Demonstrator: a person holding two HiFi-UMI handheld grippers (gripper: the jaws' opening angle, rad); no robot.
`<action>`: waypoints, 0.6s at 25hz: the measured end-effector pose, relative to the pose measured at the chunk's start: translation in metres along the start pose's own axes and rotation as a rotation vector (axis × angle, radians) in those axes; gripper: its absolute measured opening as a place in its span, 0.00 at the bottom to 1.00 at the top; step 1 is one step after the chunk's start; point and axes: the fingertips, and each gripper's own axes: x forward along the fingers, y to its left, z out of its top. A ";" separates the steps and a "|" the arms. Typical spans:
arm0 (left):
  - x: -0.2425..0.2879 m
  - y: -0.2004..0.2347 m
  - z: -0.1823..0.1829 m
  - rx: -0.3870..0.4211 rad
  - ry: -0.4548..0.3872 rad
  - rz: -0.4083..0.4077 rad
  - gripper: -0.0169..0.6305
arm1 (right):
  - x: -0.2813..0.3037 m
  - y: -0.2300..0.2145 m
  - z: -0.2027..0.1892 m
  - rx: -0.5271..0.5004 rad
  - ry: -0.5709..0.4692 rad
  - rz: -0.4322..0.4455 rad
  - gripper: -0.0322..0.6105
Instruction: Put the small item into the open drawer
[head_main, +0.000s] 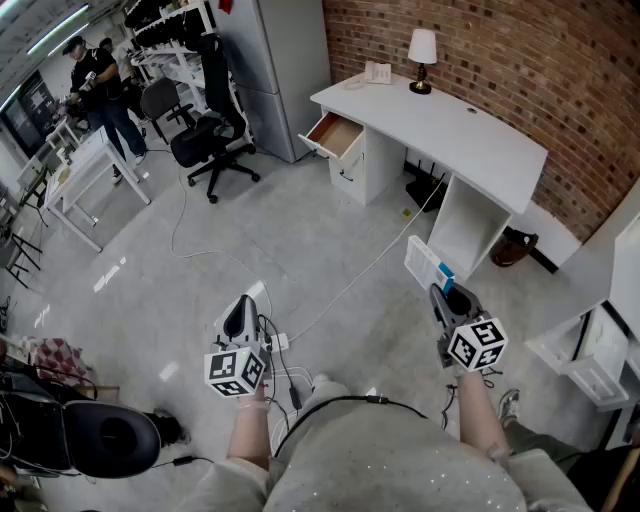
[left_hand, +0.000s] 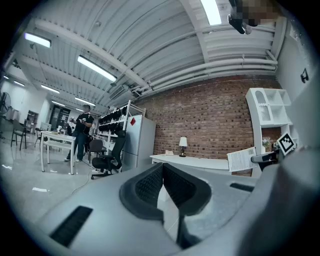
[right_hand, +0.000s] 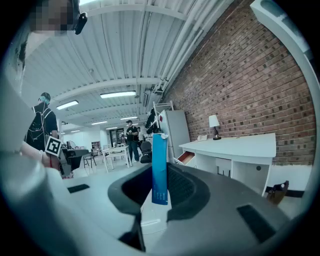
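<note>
My right gripper (head_main: 447, 296) (right_hand: 160, 192) is shut on a thin flat packet (head_main: 427, 264) (right_hand: 159, 167), white with a blue edge, which stands upright between the pads. The packet also shows in the left gripper view as a white sheet (left_hand: 241, 160). The open drawer (head_main: 333, 135) (right_hand: 185, 157) juts from the left end of a white desk (head_main: 470, 130), far ahead across the floor. My left gripper (head_main: 240, 317) (left_hand: 162, 170) is held low at the left, its jaws shut with nothing in them.
A table lamp (head_main: 422, 60) stands on the desk by the brick wall. Black office chairs (head_main: 210, 140) and a white table (head_main: 85, 170) are at the back left, where a person (head_main: 100, 85) stands. Cables (head_main: 330, 290) trail over the floor. White shelving (head_main: 600, 350) is at my right.
</note>
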 end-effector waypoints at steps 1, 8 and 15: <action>0.002 -0.002 0.000 0.003 0.003 -0.003 0.04 | -0.001 -0.001 -0.001 0.004 0.001 0.000 0.17; 0.000 -0.009 -0.001 0.013 0.009 -0.003 0.04 | -0.003 0.000 -0.006 0.005 0.008 0.005 0.17; -0.005 -0.004 -0.024 0.013 0.077 0.022 0.04 | 0.002 -0.010 -0.021 0.044 0.036 -0.002 0.17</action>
